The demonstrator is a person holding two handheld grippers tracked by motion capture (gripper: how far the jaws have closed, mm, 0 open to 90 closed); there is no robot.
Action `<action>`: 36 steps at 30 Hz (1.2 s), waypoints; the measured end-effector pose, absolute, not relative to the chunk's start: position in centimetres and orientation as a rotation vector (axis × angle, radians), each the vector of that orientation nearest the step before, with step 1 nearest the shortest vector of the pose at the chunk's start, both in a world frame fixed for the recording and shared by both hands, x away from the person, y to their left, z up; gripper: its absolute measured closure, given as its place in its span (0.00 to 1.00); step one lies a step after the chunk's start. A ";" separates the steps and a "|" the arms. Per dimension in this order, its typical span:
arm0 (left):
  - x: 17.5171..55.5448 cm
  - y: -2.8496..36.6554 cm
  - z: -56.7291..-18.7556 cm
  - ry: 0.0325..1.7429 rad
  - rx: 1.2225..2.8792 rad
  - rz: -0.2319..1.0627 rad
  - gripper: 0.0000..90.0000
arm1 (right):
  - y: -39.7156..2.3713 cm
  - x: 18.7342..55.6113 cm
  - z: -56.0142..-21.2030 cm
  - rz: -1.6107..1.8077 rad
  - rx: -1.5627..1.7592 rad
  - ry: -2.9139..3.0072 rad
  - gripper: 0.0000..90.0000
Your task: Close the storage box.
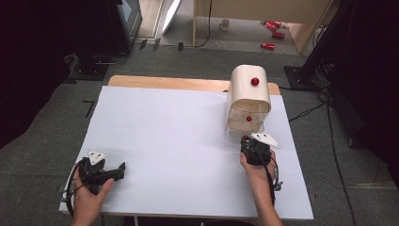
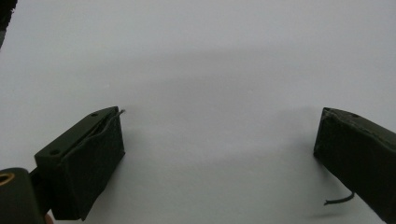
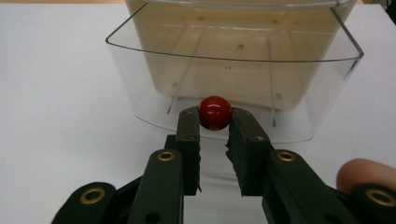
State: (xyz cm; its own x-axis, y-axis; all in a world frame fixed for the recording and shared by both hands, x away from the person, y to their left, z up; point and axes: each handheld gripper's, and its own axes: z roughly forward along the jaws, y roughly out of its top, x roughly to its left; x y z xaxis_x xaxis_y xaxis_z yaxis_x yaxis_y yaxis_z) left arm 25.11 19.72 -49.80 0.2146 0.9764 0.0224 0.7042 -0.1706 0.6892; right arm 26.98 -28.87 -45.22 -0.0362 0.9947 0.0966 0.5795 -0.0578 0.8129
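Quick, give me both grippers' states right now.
Left gripper: open, holding nothing, over the bare white table.
Right gripper: closed on the red knob of the clear drawer.

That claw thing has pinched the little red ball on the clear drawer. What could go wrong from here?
The right tool grips the red knob only at its tips, and the knob is round and glossy, so it might slip free mid-pull. The cream drawer unit stands loose on the white table, with the left tool resting far away, so the whole unit may slide instead. The clear drawer, already partly out, could come right out.
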 end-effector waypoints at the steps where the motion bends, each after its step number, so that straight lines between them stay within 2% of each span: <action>1: 25.1 19.7 -49.8 1.549 1.943 0.645 0.02 | -28.9 27.1 -45.2 0.961 1.688 1.665 0.84; 36: 25.1 19.7 -49.8 1.549 1.945 0.644 0.02 | -29.1 30.2 -46.0 0.936 1.720 1.659 0.84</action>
